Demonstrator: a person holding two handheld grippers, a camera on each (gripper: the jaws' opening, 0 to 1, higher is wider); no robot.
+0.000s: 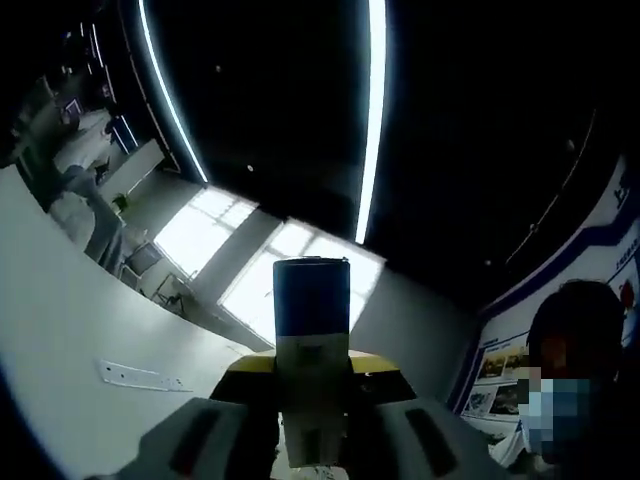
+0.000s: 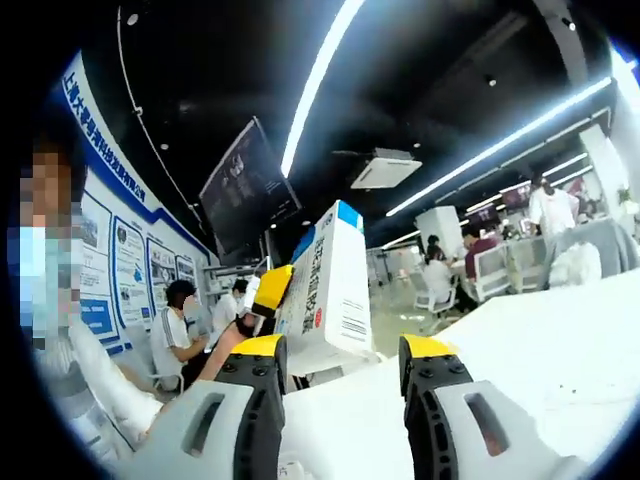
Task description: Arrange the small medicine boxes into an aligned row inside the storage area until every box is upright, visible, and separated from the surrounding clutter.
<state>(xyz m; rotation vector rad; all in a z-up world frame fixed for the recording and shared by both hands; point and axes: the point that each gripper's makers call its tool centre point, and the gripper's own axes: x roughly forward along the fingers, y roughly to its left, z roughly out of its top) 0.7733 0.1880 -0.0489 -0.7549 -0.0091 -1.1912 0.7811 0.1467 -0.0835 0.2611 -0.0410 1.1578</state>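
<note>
A small medicine box (image 1: 312, 318), blue at its far end and cream nearer me, stands between my left gripper's (image 1: 312, 368) yellow-tipped jaws, which are shut on it. In the right gripper view the same box (image 2: 328, 290) is white with blue print and a blue corner. It is held upright and slightly tilted above the white table (image 2: 530, 350). The left gripper (image 2: 270, 288) comes in from the left with a hand behind it. My right gripper (image 2: 345, 352) is open, and the box sits just beyond its jaw tips.
A white surface (image 1: 60, 330) with a socket strip (image 1: 140, 377) runs along the left. Ceiling light strips are overhead. A person (image 1: 575, 390) is close on the right. Several people (image 2: 440, 270) sit at desks beyond the table, and posters (image 2: 130, 270) line the wall.
</note>
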